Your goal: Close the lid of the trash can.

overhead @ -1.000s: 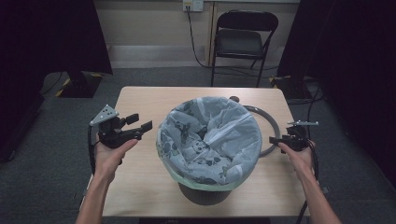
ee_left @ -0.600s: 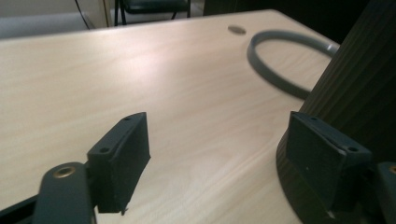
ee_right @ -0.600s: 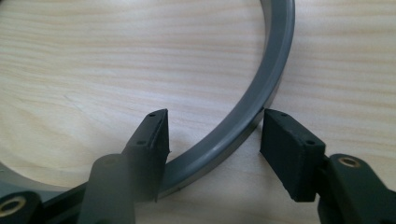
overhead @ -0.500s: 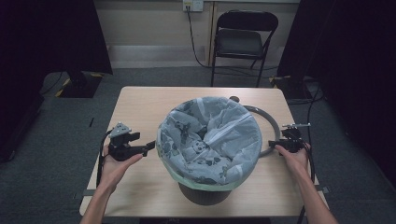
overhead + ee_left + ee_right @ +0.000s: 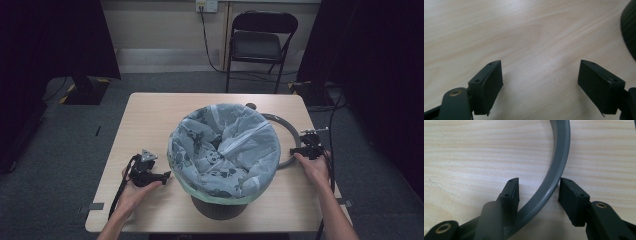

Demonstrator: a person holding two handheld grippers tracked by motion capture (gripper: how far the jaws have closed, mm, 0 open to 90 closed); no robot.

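A dark bin lined with a pale patterned bag stands in the middle of the wooden table. Flat on the table at the bin's right lies a grey ring. My right gripper is at the ring's near-right arc. In the right gripper view the ring runs slantwise between the jaws of the right gripper, and both pads touch it. My left gripper rests low on the table, left of the bin. Its jaws stand wide apart over bare wood, as the left gripper view shows.
A black folding chair stands beyond the table's far edge, with cables on the floor to the right. The bin's dark wall sits at the upper right in the left gripper view. Bare wood lies to the left and behind the bin.
My left gripper has come down and toward me, from raised at the left to low on the table beside the bin. The right gripper has shifted only slightly at the ring.
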